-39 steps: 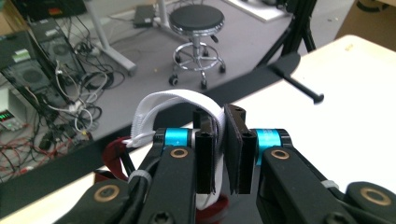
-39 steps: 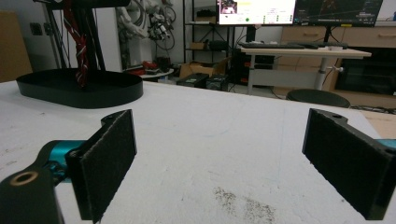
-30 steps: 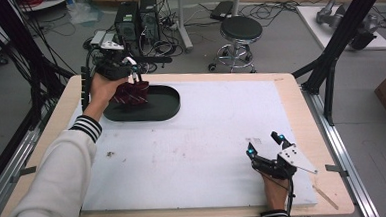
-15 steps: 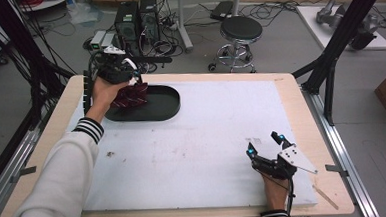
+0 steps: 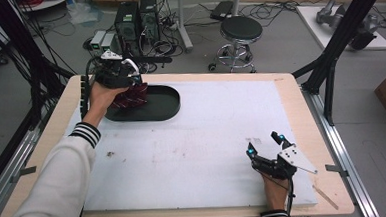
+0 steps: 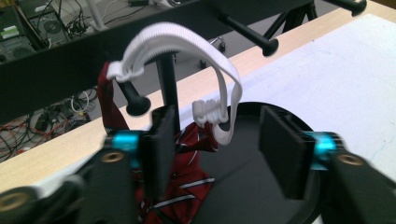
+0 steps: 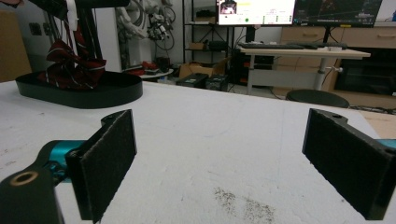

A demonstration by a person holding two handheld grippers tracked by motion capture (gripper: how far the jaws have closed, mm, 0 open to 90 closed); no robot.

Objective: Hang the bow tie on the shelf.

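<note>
The big white table point(image 5: 222, 137) holds a black oval tray point(image 5: 158, 106) at its far left. A dark red striped tie point(image 5: 133, 95) lies in the tray, its white strap point(image 6: 187, 46) looped over a black stand peg. The left gripper point(image 6: 215, 140) has just been opening its jaws; they hold nothing. The right gripper point(image 5: 265, 147) rests near the front right, jaws wide and empty.

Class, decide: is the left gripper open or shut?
Open. The left gripper has just been opening; its pads stand apart, pressing nothing, above the tie.
</note>
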